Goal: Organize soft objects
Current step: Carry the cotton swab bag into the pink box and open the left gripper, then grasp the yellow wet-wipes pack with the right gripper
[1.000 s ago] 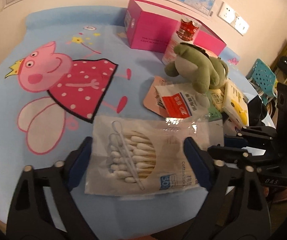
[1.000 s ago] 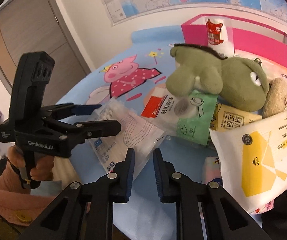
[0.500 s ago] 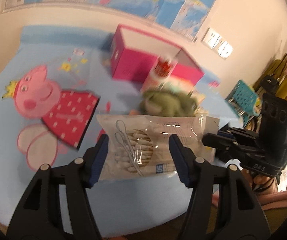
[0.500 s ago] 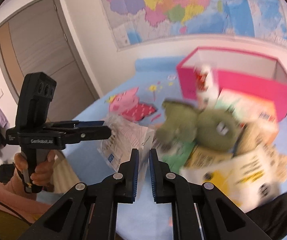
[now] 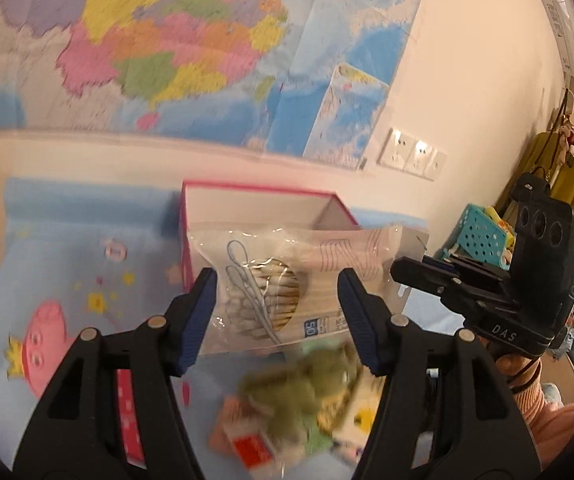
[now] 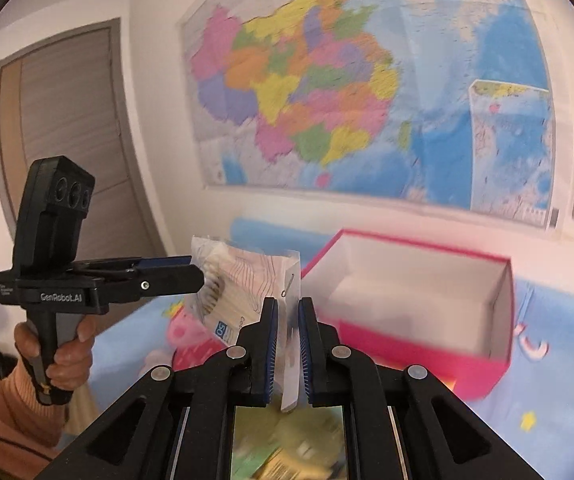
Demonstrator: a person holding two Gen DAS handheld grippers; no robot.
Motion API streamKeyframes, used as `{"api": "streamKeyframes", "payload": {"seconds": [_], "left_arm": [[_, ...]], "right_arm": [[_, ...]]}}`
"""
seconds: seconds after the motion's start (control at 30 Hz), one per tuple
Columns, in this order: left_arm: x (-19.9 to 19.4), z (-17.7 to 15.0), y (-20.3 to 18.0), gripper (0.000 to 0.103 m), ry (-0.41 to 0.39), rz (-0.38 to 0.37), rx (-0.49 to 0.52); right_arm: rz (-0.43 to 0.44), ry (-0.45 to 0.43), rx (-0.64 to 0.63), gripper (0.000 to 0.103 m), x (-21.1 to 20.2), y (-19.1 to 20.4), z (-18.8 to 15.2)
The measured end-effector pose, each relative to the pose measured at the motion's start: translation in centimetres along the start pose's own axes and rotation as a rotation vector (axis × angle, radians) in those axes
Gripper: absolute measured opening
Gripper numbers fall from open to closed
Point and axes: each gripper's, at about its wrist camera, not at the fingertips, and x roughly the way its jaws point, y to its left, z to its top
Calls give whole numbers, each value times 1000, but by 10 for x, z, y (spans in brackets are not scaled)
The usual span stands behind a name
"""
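A clear bag of cotton swabs (image 5: 279, 280) hangs in the air in front of the open pink box (image 5: 255, 189). My left gripper (image 5: 279, 312) is shut on it, its blue pads pressing the bag's two sides. My right gripper (image 6: 287, 340) is shut on the bag's thin flat edge (image 6: 291, 320). In the right wrist view the bag (image 6: 239, 280) stretches from the left gripper (image 6: 191, 270) to my pads, just left of the pink box (image 6: 407, 344). The right gripper (image 5: 399, 274) shows at the bag's right end. A green plush toy (image 5: 299, 384) lies blurred below.
A blue tablecloth with a pink pig cartoon (image 5: 47, 320) covers the table. Several packets (image 5: 247, 444) lie around the plush. A map (image 6: 327, 80) and wall sockets (image 5: 411, 154) are behind the box. A teal basket (image 5: 483, 236) stands at right, a door (image 6: 67, 120) at left.
Both grippers have risen with the cotton swab bag off the table toward the pink box. The left jaws narrowed onto the bag and the right jaws shut on its edge.
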Motion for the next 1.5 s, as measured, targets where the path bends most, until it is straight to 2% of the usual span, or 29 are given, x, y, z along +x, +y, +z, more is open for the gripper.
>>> {"api": "streamKeyframes", "payload": {"seconds": [0.13, 0.23, 0.47, 0.67, 0.77, 0.9, 1.03, 1.2, 1.33, 1.4, 1.5], "left_arm": [[30, 27, 2, 63, 16, 17, 1], [61, 38, 6, 63, 62, 22, -22], [131, 39, 21, 63, 190, 73, -59], [159, 33, 36, 63, 253, 110, -100], [161, 32, 37, 63, 255, 132, -105], [159, 31, 40, 63, 233, 160, -88], [158, 26, 43, 63, 228, 178, -72], [158, 23, 54, 63, 210, 180, -76], [139, 23, 55, 63, 144, 147, -83], [121, 21, 48, 64, 100, 141, -58], [94, 15, 31, 71, 53, 115, -26]], "right_arm": [[-5, 16, 29, 10, 22, -34, 20], [-22, 46, 48, 10, 42, -58, 29], [-41, 158, 139, 10, 93, -110, 26], [-48, 280, 202, 11, 138, -139, 14], [-60, 351, 237, 15, 159, -148, 5], [-94, 405, 228, 30, 175, -151, -4], [-99, 394, 215, 34, 168, -148, -8], [-104, 349, 191, 36, 139, -147, -9], [-65, 283, 159, 40, 101, -136, -10], [-48, 245, 133, 49, 81, -127, -10], [-21, 201, 113, 54, 52, -115, -16]]}}
